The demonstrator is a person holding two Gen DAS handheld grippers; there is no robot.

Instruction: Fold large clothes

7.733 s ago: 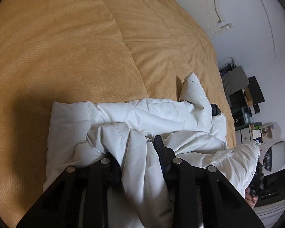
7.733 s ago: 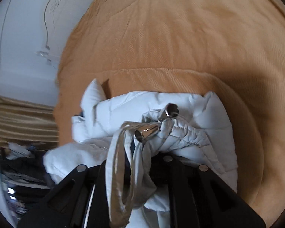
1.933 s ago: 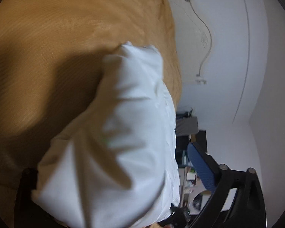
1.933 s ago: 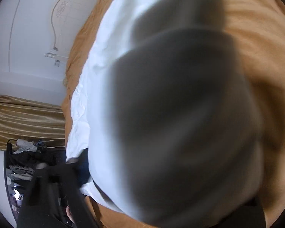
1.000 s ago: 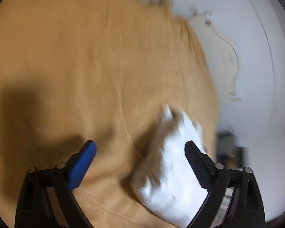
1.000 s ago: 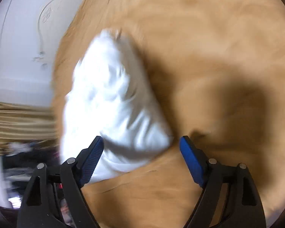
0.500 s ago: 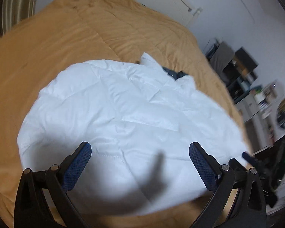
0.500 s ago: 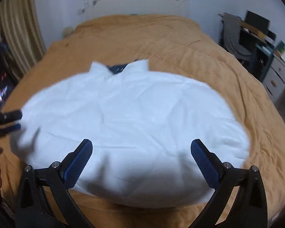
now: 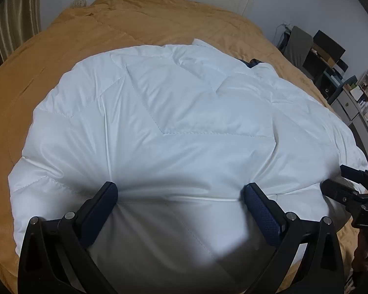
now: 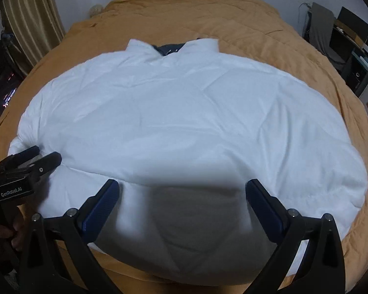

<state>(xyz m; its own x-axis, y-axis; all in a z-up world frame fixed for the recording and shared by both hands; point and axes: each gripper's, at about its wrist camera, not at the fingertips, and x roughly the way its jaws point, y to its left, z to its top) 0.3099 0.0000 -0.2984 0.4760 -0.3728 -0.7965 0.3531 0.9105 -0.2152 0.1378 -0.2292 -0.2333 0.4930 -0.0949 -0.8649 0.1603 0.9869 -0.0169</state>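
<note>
A large white quilted jacket [image 9: 174,122] lies spread flat on the bed, its collar at the far side with dark lining showing [image 10: 169,48]. It also fills the right wrist view [image 10: 184,122]. My left gripper [image 9: 181,196] is open, its blue-padded fingers wide apart with the tips against the jacket's near hem. My right gripper [image 10: 182,193] is open too, fingers wide over the near hem. Each gripper shows in the other's view: the right one at the right edge [image 9: 350,191], the left one at the left edge [image 10: 27,164].
The orange-brown bedspread [image 9: 159,17] surrounds the jacket. A headboard and white wall stand at the far end. Shelves, a chair and dark boxes [image 9: 326,54] are on the right. Striped curtains [image 10: 34,19] hang on the left.
The jacket, bundled and gripped earlier, was swung out and now lies spread flat. Both grippers have let go, opened wide, and come down closer to the near hem.
</note>
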